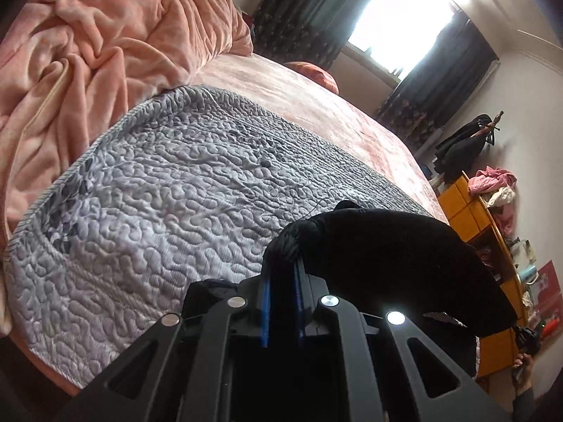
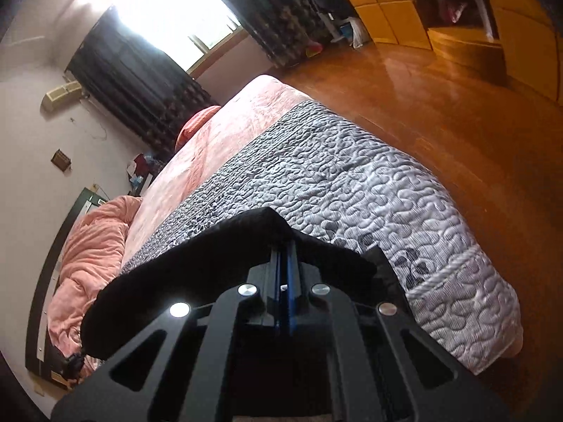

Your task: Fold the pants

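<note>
Black pants (image 1: 397, 256) hang stretched above a grey quilted mat (image 1: 169, 204) on the bed. My left gripper (image 1: 283, 263) is shut on one bunched end of them, the cloth running off to the right. In the right wrist view the black pants (image 2: 218, 267) drape over my right gripper (image 2: 285, 246), which is shut on their edge; the cloth runs off to the left and hides the fingertips. The grey quilted mat (image 2: 369, 190) lies just beyond and below.
A crumpled pink blanket (image 1: 91, 52) is heaped at the far left of the pink bed sheet (image 1: 316, 105). A yellow wooden desk (image 1: 471, 211) with clothes on it stands at the right. Wooden floor (image 2: 457, 105) runs beside the bed; yellow cabinets (image 2: 457, 28) line the wall.
</note>
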